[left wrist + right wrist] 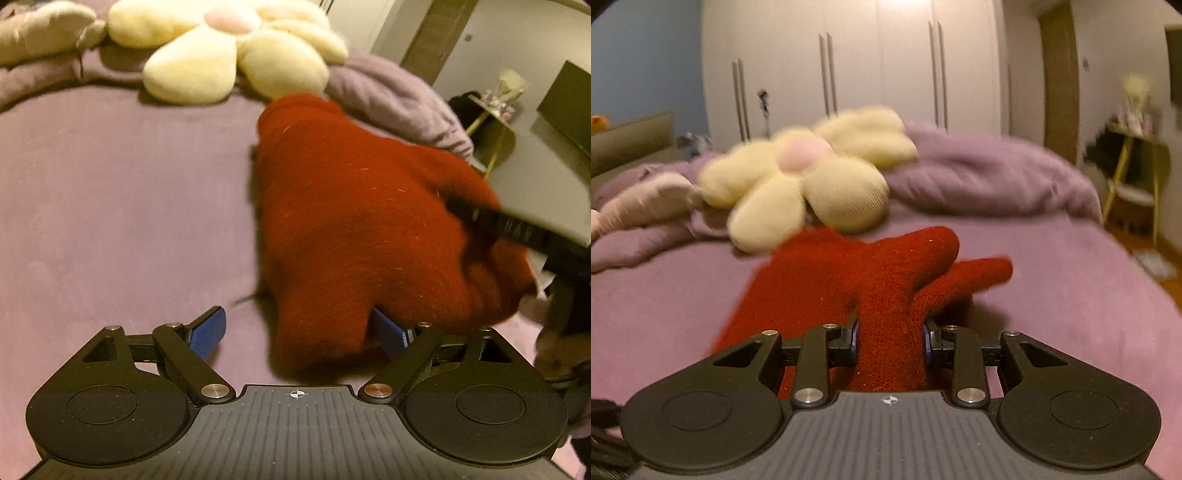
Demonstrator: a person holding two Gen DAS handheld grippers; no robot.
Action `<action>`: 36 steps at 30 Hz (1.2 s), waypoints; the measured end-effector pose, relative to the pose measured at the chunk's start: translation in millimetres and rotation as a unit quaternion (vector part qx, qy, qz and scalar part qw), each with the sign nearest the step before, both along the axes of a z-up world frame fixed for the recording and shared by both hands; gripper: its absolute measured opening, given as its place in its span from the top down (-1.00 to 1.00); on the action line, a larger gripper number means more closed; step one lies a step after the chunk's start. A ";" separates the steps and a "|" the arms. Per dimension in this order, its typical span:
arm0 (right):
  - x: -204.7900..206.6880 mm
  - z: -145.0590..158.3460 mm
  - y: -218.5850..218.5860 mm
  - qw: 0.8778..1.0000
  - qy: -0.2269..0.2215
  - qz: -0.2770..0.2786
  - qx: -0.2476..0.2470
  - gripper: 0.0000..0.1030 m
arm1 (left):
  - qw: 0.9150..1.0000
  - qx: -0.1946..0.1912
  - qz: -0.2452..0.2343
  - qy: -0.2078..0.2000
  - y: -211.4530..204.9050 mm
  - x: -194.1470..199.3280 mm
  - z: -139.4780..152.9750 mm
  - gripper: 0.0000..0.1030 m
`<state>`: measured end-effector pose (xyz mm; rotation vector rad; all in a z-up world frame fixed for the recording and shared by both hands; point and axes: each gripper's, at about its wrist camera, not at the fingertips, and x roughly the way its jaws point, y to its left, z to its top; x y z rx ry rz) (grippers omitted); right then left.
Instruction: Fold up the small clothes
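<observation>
purple bed [110, 206] with a flower pillow [798, 177] behind — the red glove [886, 288] is pinched in the right gripper [889, 338], partly lifted; the left gripper [299, 332] is spread around its edge. folding looks barely started.

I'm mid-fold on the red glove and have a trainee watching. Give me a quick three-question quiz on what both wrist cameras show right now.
1. True or false: the right gripper is shut on the red glove.
2. Multiple choice: the left gripper is A) shut on the glove, B) open, with a glove finger between its blue pads, C) out of view.
3. Fill in: beyond the glove, a cream ____-shaped cushion lies on the purple bedspread.

Key: 1 true; 2 B; 3 flower.
</observation>
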<state>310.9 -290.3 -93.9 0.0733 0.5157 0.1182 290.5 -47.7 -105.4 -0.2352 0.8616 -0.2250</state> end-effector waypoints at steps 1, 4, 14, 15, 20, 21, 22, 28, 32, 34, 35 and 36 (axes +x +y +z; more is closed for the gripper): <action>4.2 -11.1 -4.8 1.000 0.018 0.002 0.004 0.41 | 1.000 0.001 0.000 0.004 -1.3 -0.2 -1.2 -0.78; 9.2 -26.3 -15.0 1.000 0.027 0.006 0.013 0.06 | 1.000 0.009 0.001 0.020 -1.0 0.2 -3.5 -0.84; -44.7 15.6 -18.4 0.999 -0.034 -0.019 0.019 -0.21 | 0.999 0.042 0.016 0.022 -2.5 -18.4 11.0 -0.86; -44.7 15.8 -13.1 0.999 -0.036 -0.007 0.020 -0.16 | 0.999 0.044 0.019 0.023 -2.2 -19.0 11.2 -0.86; -40.3 6.0 17.7 1.000 -0.008 0.028 0.003 0.65 | 0.997 0.059 0.033 0.031 2.0 -23.7 12.4 -0.87; -38.4 1.0 22.3 1.000 0.001 0.027 -0.005 0.65 | 0.997 0.061 0.034 0.032 4.0 -25.2 12.7 -0.87; -37.4 -5.8 25.3 1.000 0.010 0.020 -0.016 0.65 | 0.997 0.063 0.035 0.033 5.9 -26.3 12.9 -0.87; -30.7 -38.2 22.0 0.998 0.024 0.017 -0.055 0.69 | 0.996 0.070 0.041 0.039 10.9 -35.0 14.2 -0.87; -25.7 -32.0 25.9 0.996 0.044 0.024 -0.070 0.67 | 0.996 0.063 0.047 0.040 11.6 -41.4 19.2 -0.88; -24.4 -25.5 26.1 0.996 0.059 0.025 -0.068 0.64 | 0.996 0.061 0.043 0.039 12.1 -45.7 22.5 -0.88; -25.5 -20.7 24.8 0.996 0.065 0.024 -0.059 0.62 | 0.997 0.060 0.041 0.036 12.8 -47.7 24.5 -0.89; -28.7 -15.9 22.3 0.996 0.069 0.022 -0.044 0.61 | 0.997 0.061 0.040 0.033 13.9 -49.7 26.6 -0.89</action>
